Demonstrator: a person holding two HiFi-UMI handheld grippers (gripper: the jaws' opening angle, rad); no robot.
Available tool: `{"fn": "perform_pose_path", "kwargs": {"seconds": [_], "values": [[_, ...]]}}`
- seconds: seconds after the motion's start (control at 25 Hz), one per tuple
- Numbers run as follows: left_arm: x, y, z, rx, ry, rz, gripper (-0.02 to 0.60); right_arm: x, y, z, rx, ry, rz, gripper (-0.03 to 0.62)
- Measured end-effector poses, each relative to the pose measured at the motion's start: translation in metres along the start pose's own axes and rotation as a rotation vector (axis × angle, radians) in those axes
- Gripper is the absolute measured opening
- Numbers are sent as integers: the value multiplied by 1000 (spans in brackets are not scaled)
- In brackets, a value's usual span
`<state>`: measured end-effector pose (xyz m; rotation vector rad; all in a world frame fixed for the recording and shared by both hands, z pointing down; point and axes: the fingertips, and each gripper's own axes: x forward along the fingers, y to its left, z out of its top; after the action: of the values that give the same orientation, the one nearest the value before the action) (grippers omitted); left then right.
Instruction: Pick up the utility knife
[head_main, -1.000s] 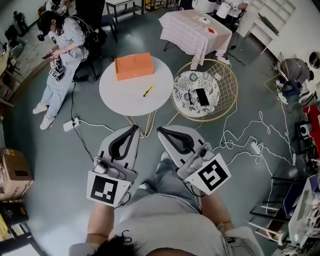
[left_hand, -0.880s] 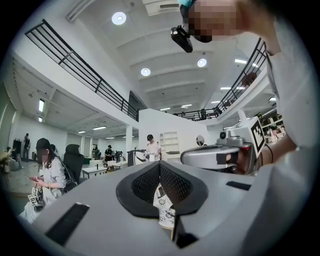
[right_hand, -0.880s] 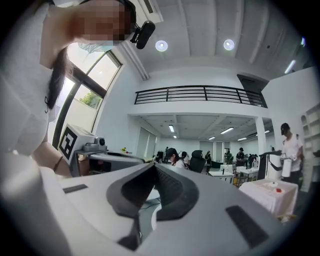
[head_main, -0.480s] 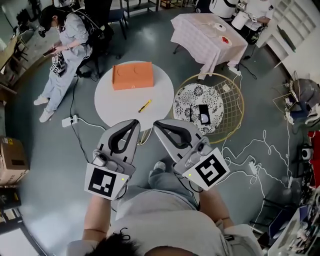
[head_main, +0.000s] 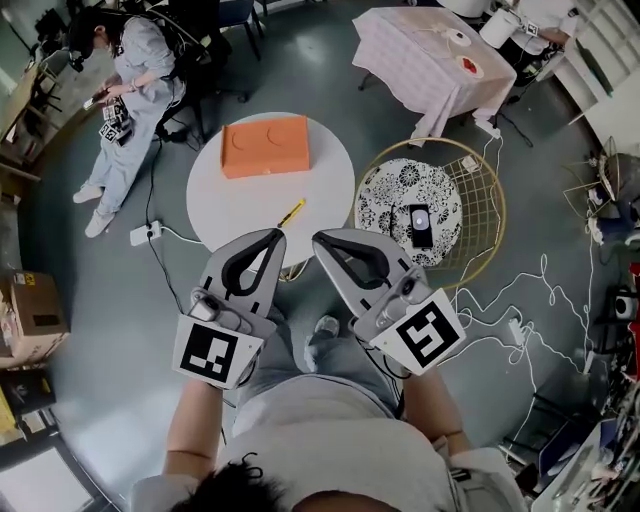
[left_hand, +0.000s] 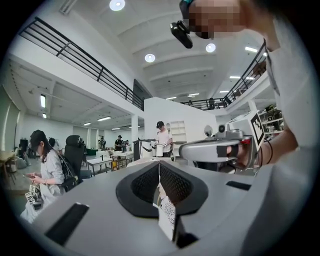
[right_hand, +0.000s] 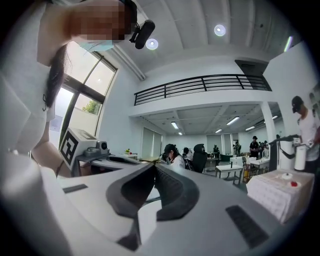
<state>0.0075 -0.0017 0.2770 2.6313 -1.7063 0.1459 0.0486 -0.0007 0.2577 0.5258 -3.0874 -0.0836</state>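
I'm at the approach, with nothing picked up yet. My left gripper (head_main: 270, 238) and right gripper (head_main: 322, 243) are both pinched closed with nothing between the jaws, held in front of me short of the table. The yellow utility knife (head_main: 291, 212) lies flat on the round white table (head_main: 230, 200) near its front edge, apart from the orange box (head_main: 265, 147) behind it. Next, I judge, one gripper must spread its jaws, reach over the edge and straddle the slim handle crosswise. Beside it, a gold wire table (head_main: 478, 175) carries a patterned tray (head_main: 392, 190) and a phone (head_main: 420, 222); cables (head_main: 520, 290) trail over the grey floor, and a seated person (head_main: 125, 70) is beyond
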Motion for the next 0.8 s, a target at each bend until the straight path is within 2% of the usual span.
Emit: {"fn": "perform_pose_path", "kwargs": {"seconds": [0.28, 0.6, 0.72, 0.8], "values": [[38, 29, -23, -13, 50, -152, 11, 28, -30, -11, 50, 4, -156, 8], [79, 72, -77, -31, 187, -331, 14, 64, -58, -26, 96, 28, -335, 8], [96, 80, -111, -43, 259, -407, 81, 78, -66, -33, 101, 42, -387, 8], [106, 83, -136, -37, 310, -438, 87, 86, -70, -37, 107, 47, -418, 8]]}}
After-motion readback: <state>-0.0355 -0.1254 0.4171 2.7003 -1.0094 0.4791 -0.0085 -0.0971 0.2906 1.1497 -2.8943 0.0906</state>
